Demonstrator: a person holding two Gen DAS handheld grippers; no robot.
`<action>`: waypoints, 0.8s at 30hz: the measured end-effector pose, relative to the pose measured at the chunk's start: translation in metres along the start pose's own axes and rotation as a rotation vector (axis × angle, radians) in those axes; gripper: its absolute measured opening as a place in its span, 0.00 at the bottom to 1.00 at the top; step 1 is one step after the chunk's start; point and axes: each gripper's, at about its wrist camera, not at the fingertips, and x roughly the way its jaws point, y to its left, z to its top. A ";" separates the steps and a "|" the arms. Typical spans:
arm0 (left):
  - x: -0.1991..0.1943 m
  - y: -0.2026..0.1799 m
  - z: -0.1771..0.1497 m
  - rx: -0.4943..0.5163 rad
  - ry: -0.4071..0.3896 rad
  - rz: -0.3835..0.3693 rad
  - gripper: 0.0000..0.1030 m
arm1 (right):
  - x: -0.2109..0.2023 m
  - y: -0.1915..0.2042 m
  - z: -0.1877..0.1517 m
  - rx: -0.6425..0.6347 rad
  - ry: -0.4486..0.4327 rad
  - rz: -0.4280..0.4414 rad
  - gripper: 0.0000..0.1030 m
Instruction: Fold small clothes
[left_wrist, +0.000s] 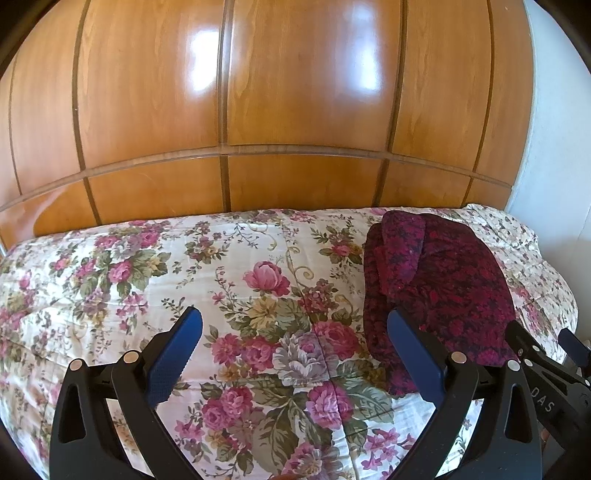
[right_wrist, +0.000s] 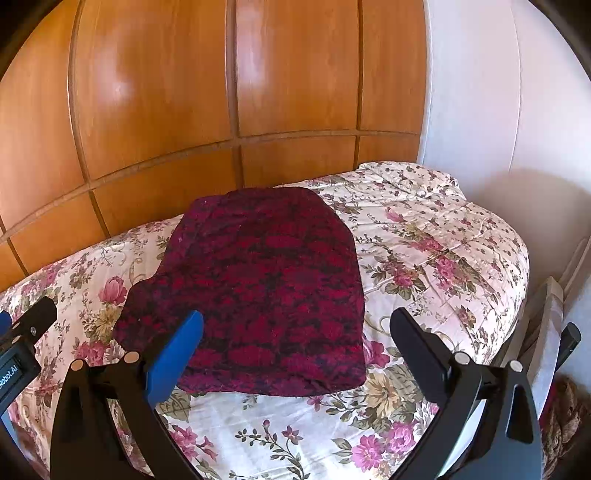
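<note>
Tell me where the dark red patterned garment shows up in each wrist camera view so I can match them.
Left wrist view: the dark red garment lies right of centre on the floral bedspread, behind the right-hand finger.
Right wrist view: it lies in the centre, folded flat, ahead of the open right gripper.
Shared landmark: the glossy wooden wardrobe behind the bed.

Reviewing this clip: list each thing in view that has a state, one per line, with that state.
Left gripper: jaws open, empty, above the quilt.
Right gripper: jaws open, empty, over the near edge of the garment.
Red patterned garment: lying flat on the bed, partly folded, ungripped.
Floral quilt: spread over the bed.
Wooden wardrobe doors: closed.
</note>
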 end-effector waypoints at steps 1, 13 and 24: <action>-0.001 0.000 0.000 0.002 -0.005 0.002 0.96 | 0.000 0.000 0.000 -0.001 0.000 0.001 0.98; 0.000 -0.001 -0.007 0.019 0.005 -0.012 0.96 | 0.003 0.002 -0.004 -0.005 0.015 0.003 0.98; 0.007 0.003 -0.008 0.013 0.013 0.014 0.96 | 0.010 0.008 -0.010 -0.037 0.039 0.019 0.98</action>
